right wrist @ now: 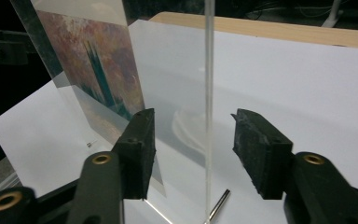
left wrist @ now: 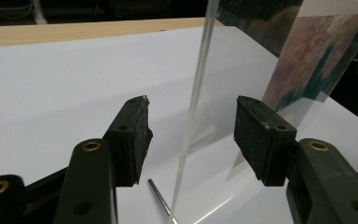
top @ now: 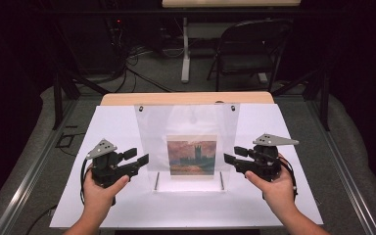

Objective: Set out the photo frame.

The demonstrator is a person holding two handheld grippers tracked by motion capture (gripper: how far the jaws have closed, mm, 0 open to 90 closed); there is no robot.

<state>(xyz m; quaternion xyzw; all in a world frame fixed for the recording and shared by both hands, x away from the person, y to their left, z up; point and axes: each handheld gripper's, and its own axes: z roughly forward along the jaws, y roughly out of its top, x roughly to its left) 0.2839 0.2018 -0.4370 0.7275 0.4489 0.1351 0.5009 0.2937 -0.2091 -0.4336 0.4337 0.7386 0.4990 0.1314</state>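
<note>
A clear acrylic frame [top: 187,142] stands upright on the white tabletop, holding a painted picture [top: 192,155] of towers under a reddish sky. My left gripper [top: 138,158] is open at the frame's left edge. In the left gripper view that edge [left wrist: 192,98] runs between the two spread jaws of the left gripper [left wrist: 191,126], touching neither. My right gripper [top: 231,157] is open at the right edge. The right gripper view shows that edge [right wrist: 209,93] standing in the gap of the right gripper [right wrist: 193,135], with the picture [right wrist: 98,65] to the left.
Two thin metal pins [top: 156,180] [top: 222,180] lie at the frame's foot. The white sheet [top: 112,132] covers a wooden table [top: 186,98]. Beyond the table stand a folding chair [top: 249,46] and a table leg [top: 185,49] on grey floor.
</note>
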